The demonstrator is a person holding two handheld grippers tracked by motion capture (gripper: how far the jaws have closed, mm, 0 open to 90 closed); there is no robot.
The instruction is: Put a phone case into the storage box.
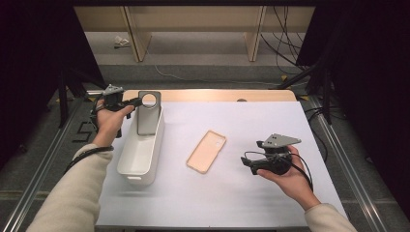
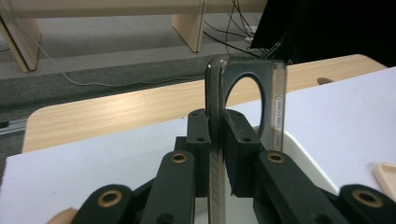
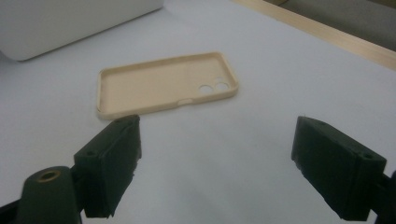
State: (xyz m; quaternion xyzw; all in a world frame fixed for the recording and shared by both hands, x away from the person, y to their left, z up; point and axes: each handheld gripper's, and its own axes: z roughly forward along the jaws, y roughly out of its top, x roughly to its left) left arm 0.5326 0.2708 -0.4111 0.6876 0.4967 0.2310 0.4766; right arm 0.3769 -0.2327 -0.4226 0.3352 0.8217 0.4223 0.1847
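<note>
A dark grey phone case point(image 1: 148, 113) with a round camera hole stands upright over the far end of the white bin point(image 1: 140, 153). My left gripper point(image 1: 129, 103) is shut on the case's edge; in the left gripper view the grey case point(image 2: 275, 107) rises between my left gripper's point(image 2: 215, 140) two pads. A beige phone case point(image 1: 207, 151) lies open side up on the white table mat point(image 1: 232, 198). To its right, my right gripper point(image 1: 247, 162) is open and points at it. In the right gripper view the beige case point(image 3: 163, 84) lies ahead of my right gripper point(image 3: 217, 163), whose jaws stand wide apart and bare.
The white bin point(image 3: 70, 23) sits left of the beige case. A wooden table edge point(image 1: 212, 94) runs along the far side of the mat. Metal rails point(image 1: 43, 169) flank the table. Cables point(image 1: 285, 43) and shelf legs point(image 1: 138, 36) lie on the floor beyond.
</note>
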